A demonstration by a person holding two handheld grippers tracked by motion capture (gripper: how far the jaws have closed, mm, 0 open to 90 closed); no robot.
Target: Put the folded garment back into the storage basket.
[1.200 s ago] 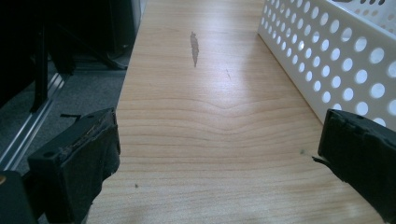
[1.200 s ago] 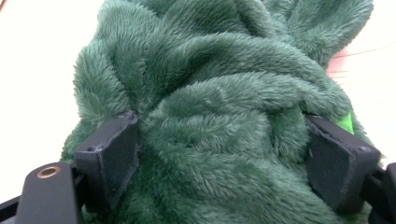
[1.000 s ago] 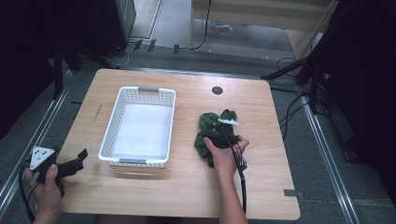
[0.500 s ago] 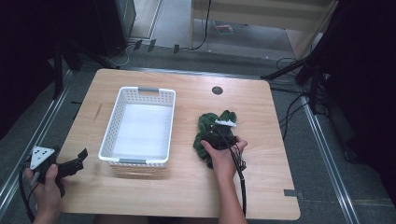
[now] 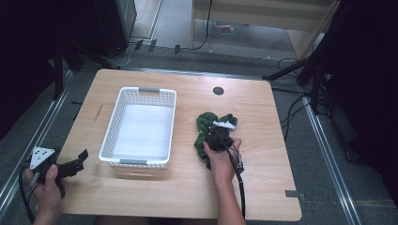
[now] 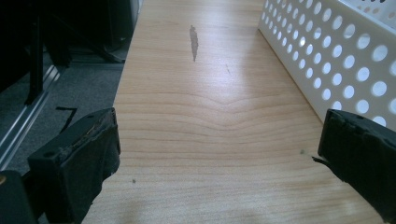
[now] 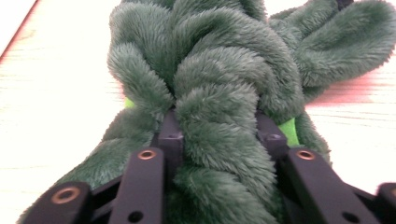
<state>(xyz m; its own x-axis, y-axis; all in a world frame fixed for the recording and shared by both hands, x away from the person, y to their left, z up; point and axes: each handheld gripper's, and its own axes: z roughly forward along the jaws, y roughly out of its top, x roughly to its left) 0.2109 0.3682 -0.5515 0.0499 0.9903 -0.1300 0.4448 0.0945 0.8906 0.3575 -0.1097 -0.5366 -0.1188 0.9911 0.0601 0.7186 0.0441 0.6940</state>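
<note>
Two black jaws of the right gripper (image 7: 212, 140) are pressed in on a fold of the dark green plush fabric bundle (image 5: 211, 129), which lies on the light wooden table (image 5: 263, 117) just right of the white perforated plastic basket (image 5: 141, 126). Lifting well probably means pinching deep and raising straight up, so trailing ends clear the rim. The left gripper (image 6: 219, 154) hovers near the basket's corner, jaws wide and empty. How much fabric lies beneath the grip is hidden.

Light wooden table (image 5: 263, 187) on grey floor (image 5: 178, 28) — metal rails (image 5: 328, 159) alongside, black cables (image 5: 293, 101), dark surroundings.
</note>
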